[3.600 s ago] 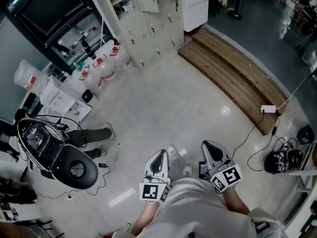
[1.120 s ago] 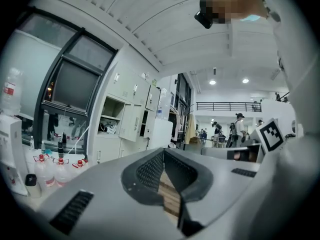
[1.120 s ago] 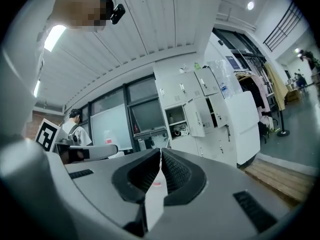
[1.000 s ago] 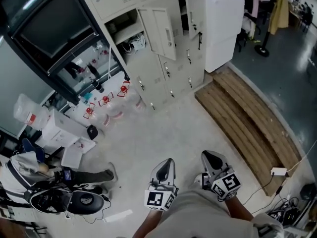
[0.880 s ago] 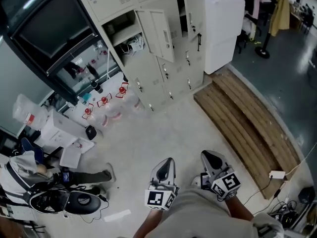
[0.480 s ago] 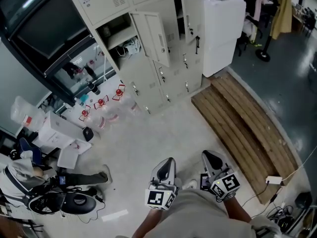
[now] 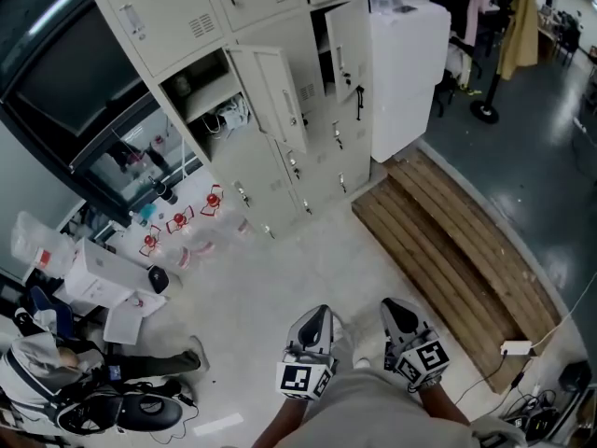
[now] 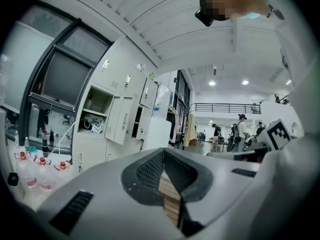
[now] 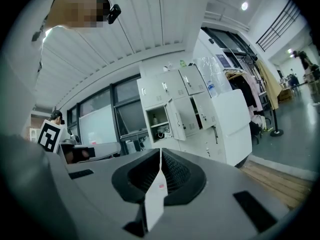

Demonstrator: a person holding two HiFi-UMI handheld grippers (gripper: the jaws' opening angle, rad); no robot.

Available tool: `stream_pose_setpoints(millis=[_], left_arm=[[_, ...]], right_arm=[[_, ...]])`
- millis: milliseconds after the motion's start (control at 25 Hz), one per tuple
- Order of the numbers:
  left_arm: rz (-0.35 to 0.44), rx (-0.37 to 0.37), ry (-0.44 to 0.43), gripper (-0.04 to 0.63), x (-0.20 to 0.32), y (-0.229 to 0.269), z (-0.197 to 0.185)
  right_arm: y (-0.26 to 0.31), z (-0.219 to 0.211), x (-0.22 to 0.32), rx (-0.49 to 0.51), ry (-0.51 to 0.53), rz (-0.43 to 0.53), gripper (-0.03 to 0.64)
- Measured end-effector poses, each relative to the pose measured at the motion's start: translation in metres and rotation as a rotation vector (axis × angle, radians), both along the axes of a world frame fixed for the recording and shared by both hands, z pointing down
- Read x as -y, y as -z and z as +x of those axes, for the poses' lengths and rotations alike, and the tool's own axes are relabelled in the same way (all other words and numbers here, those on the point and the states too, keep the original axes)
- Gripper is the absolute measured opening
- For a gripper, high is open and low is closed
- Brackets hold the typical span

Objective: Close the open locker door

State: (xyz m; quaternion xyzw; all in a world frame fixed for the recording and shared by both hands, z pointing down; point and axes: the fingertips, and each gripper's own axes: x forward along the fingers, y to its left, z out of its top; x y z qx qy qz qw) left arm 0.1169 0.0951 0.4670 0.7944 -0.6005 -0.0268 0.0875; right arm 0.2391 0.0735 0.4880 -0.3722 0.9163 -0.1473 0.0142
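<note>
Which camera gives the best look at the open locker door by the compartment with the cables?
The head view. There the open locker door appears large and unobstructed, swung out from its compartment. The right gripper view shows the door small and distant near the middle. The left gripper view shows it small at the left.

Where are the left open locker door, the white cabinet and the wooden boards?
left open door (image 7: 270, 96), head view, panel middle.
white cabinet (image 7: 410, 73), head view, front face.
wooden boards (image 7: 448, 241), head view, middle plank.

open door (image 7: 270, 96): mid lockers (image 7: 168, 7) | cabinet (image 7: 406, 73): right | bottles (image 7: 213, 200), probably: left
</note>
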Motion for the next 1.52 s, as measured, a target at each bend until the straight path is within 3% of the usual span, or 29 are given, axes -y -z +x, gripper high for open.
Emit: stream_pose_setpoints(millis=[480,880,1200,1520], left_arm=[[0.001,-0.024,-0.042,0.009,0.114,-0.002,-0.039],[0.076,-0.022,-0.070,0.009,0.204,0.023,-0.083],[0.091,-0.029,-0.040,0.009,0.236,0.026,-0.112],[0.069,-0.026,0.067,0.009,0.261,0.023,-0.140]], right_arm=[[0.012,-0.042,0.114,-0.032,-0.015,0.029,0.031],[0.020,-0.085,0.186,-0.039,-0.033,0.051,0.031],[0.027,-0.121,0.221,-0.037,0.007,0.069,0.031],[0.020,-0.152,0.258,-0.033,0.116,0.052,0.031]])
